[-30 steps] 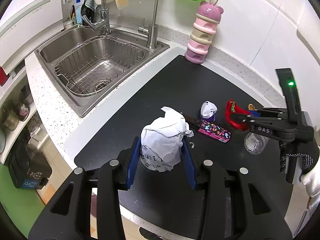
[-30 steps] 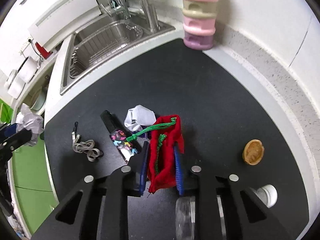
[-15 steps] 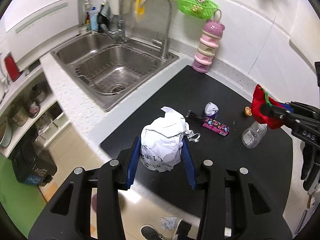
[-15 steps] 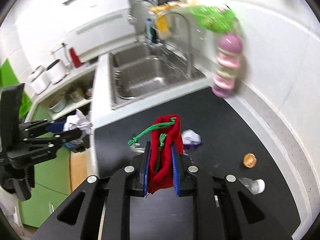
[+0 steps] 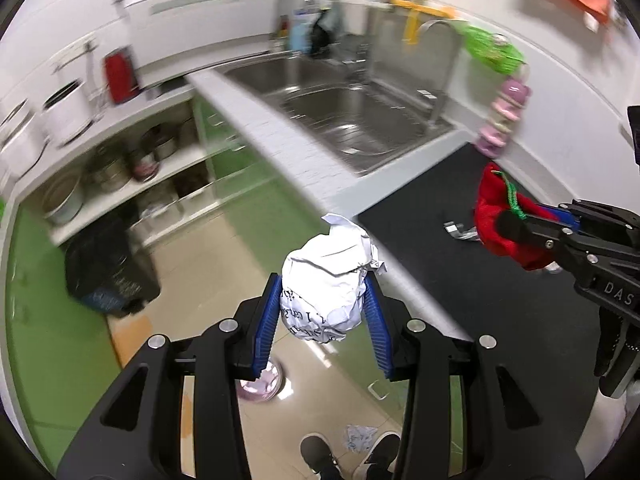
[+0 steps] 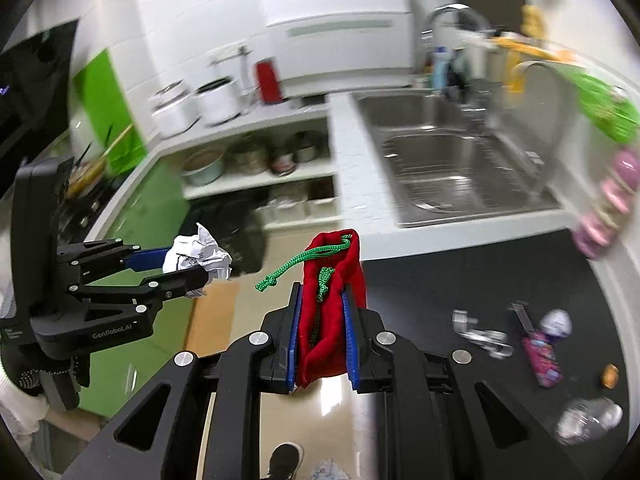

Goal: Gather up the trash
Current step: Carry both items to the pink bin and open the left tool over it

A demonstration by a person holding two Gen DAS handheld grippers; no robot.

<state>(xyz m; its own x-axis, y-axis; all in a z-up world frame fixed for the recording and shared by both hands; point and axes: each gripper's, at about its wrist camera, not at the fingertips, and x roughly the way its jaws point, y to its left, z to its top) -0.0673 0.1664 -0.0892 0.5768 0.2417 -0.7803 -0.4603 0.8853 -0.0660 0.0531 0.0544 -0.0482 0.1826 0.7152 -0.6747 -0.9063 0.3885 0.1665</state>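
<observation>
Your left tongs [image 5: 325, 312] pinch the light paper ball [image 5: 328, 280] over the floor; right tongs [image 6: 321, 336] clamp the soft pouch [image 6: 330, 304] mid-body. The blurred black bin [image 5: 108, 276] seems nearest.

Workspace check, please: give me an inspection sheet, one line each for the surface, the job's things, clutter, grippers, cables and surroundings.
Surface: black mat on a pale counter beside the steel sink.
Job's things: crumpled paper ball and red pouch, both lifted off the mat.
Clutter: clear bottle, pink patterned packet, small white-purple wrapper, metal clip, small round brown piece on the mat.
Grippers: left gripper shut on the paper ball; right gripper shut on the pouch.
Cables: nothing seen.
Surroundings: black bin bag on the floor, shelves of pots, motion blur.
</observation>
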